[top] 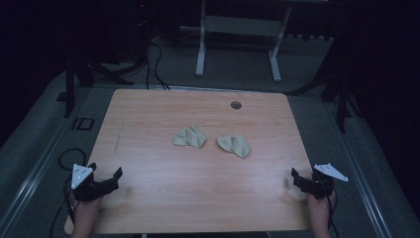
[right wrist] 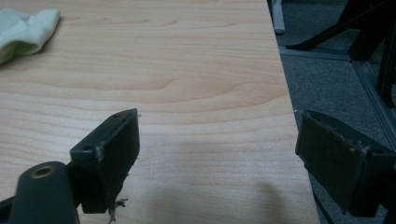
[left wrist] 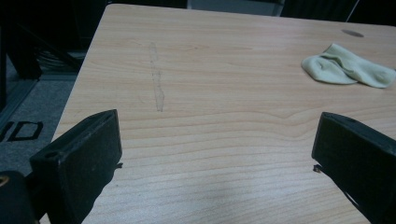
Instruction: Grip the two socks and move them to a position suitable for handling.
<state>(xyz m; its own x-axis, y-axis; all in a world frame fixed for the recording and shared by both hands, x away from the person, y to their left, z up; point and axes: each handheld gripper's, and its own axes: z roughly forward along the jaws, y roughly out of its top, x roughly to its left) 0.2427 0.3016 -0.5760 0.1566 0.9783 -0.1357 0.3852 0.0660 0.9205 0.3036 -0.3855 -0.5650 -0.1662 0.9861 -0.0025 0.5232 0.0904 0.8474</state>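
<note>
The left gripper (top: 105,182) rests at the table's (top: 148,198) near left corner, jaws spread apart with nothing between them. The right gripper (top: 303,182) sits at the near right edge, jaws likewise wide and empty. Two pale socks (top: 190,137) (top: 235,145) lie crumpled near the table's middle, just beside each other. The left gripper view adds a faint scratch (left wrist: 157,79) in the wood; the high view shows a round hole (top: 236,105) behind the socks.
</note>
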